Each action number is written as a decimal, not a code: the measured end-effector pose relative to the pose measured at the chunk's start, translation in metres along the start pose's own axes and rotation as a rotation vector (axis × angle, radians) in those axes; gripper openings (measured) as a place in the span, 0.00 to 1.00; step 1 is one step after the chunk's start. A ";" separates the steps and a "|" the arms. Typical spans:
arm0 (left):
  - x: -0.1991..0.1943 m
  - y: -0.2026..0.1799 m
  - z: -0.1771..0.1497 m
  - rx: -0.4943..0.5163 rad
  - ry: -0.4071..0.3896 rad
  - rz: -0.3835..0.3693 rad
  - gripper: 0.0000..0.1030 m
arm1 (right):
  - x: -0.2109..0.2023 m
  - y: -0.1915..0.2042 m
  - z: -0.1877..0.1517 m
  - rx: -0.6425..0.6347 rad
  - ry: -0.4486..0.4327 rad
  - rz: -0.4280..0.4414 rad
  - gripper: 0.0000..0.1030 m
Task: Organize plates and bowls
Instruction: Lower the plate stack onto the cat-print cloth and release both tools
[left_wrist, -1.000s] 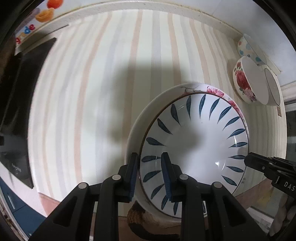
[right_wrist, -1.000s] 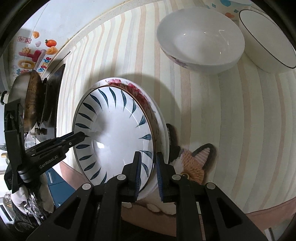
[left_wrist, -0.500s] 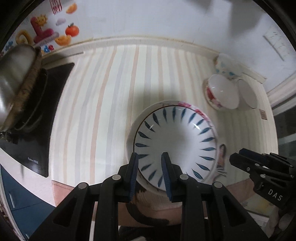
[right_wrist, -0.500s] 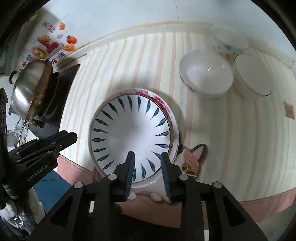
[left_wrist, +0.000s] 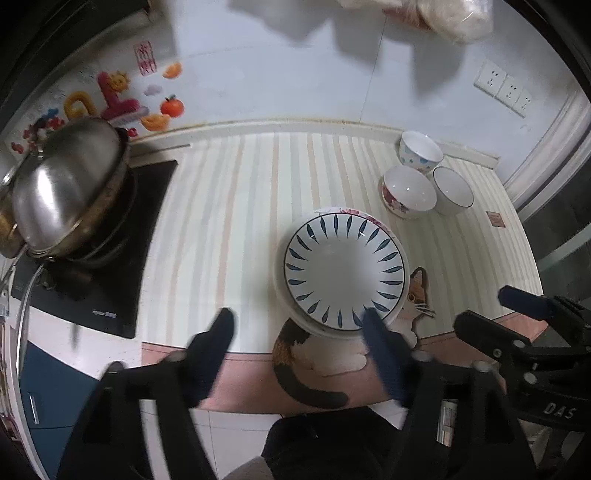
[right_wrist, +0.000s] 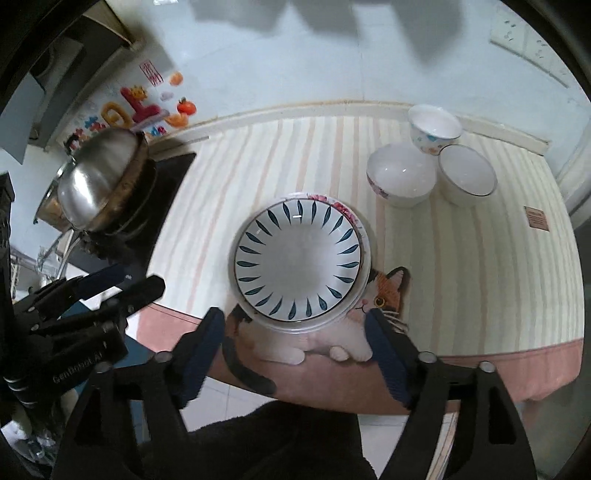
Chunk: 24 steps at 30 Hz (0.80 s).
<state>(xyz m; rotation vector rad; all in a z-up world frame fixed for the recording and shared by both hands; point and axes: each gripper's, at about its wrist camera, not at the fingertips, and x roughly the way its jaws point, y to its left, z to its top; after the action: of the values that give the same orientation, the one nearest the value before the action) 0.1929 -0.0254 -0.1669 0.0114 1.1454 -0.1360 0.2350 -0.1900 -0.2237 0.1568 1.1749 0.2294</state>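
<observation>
On the striped worktop (left_wrist: 229, 206), near its front edge, the blue-leaf plate (left_wrist: 343, 273) sits stacked on a floral-rimmed plate (left_wrist: 354, 212) whose pink edge peeks out behind it. Both rest partly over a cat picture (right_wrist: 384, 299) printed on the cloth. Toward the back right corner, three bowls cluster, close or touching: a floral bowl (left_wrist: 406, 192), a dark-rimmed white bowl (left_wrist: 452, 190) and a spotted bowl (left_wrist: 421, 151) behind them. Well apart on the far left, a steel wok (left_wrist: 66, 195) leans tilted over a black cooktop (left_wrist: 122, 266). Colourful stickers (left_wrist: 118, 99) dot the wall behind it. Above the plates, the left hand-held gripper (left_wrist: 295, 328) is opening its jaws, nothing between them, and the right hand-held gripper (right_wrist: 295, 328) is likewise opening and empty. Each shows at the edge of the other's view. Nothing lies between the plates and the bowls but bare striped cloth.
</observation>
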 end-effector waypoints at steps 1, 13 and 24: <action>-0.005 0.001 -0.003 -0.001 -0.010 0.001 0.82 | -0.008 0.003 -0.005 -0.001 -0.016 -0.009 0.84; -0.051 -0.001 -0.031 0.008 -0.070 -0.023 0.86 | -0.066 0.025 -0.046 0.005 -0.109 -0.041 0.90; -0.012 -0.030 0.019 -0.031 -0.062 -0.026 0.86 | -0.050 -0.045 -0.011 0.135 -0.126 0.068 0.90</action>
<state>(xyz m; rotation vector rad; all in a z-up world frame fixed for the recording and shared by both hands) 0.2021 -0.0551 -0.1466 -0.0347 1.0862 -0.1411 0.2104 -0.2467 -0.1940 0.3260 1.0607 0.1971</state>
